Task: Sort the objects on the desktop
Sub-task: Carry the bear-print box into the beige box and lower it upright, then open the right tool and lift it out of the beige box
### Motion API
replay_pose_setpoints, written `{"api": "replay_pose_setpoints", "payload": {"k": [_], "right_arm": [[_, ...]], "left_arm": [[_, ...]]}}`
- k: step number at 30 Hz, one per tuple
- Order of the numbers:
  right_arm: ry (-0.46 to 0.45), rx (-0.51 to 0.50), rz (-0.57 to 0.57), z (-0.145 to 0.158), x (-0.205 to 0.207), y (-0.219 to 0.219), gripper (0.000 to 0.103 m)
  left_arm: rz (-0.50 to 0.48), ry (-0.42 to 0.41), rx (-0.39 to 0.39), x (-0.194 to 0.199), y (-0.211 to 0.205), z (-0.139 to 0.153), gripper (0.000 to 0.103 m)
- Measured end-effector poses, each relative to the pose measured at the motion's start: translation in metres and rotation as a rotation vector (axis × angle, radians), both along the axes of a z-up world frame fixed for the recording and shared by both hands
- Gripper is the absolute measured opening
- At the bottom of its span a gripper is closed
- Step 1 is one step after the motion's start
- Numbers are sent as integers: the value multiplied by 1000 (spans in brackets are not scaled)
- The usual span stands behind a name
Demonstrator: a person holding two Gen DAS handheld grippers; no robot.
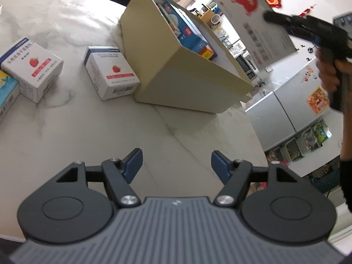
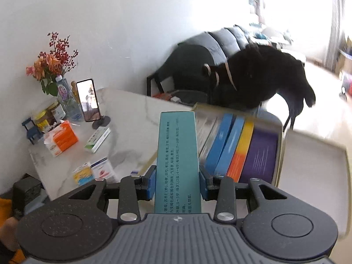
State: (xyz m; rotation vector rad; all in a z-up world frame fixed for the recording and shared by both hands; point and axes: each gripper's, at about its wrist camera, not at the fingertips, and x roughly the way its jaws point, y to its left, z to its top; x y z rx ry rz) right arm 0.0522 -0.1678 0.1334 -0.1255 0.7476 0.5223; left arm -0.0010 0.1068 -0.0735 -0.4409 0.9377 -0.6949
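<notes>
My right gripper [image 2: 177, 180] is shut on a flat carton, whose teal side [image 2: 177, 154] faces this camera. In the left wrist view the same white carton with a red logo [image 1: 253, 19] hangs high above the open beige box [image 1: 193, 88], with the right gripper [image 1: 283, 19] on it. Inside the beige box [image 2: 280, 143], blue, orange-yellow and purple cartons stand on edge. Two white strawberry cartons [image 1: 33, 70] [image 1: 111, 74] sit on the marble table left of the box. My left gripper [image 1: 177, 165] hovers open over bare marble, holding nothing.
A blue-yellow carton [image 1: 6, 92] lies at the left edge. Farther along the table are an orange carton [image 2: 63, 138], a green-white carton [image 2: 98, 139], a phone on a stand [image 2: 89, 100] and a bottle of flowers [image 2: 66, 96]. A chair with dark clothing [image 2: 253, 74] stands behind.
</notes>
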Motion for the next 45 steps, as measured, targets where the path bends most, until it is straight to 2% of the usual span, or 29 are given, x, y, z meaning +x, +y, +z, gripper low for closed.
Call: {"api": "replay_pose_setpoints", "payload": {"k": [2,5,11,16,20,28,33,40,45], "right_arm": [[-27,-63,50,-2,22,8,41],[-19,-167,163,-17,47,23,41],[95,-326,370,-67,78,54,41],[152,-441,453,-107,81,77,41],[166,-482,490,-127,83,86,41],[140,-512,451,-140,90,83,41],[105,-500,393,-135,87,78,44],[-13,-393,300,-105,72,61,44],[-105,-278,221,-83,50,47,53]], "left_arm": [[14,2,2,2,2,1,69],[37,5,10,4,5,2,69],[70,20,36,11,11,2,70],[74,8,50,18,12,7,70],[89,11,57,21,15,7,70],[119,11,99,23,23,4,70],[155,-4,128,25,31,3,73],[220,-33,167,29,46,4,80],[263,-85,224,32,58,14,87]]}}
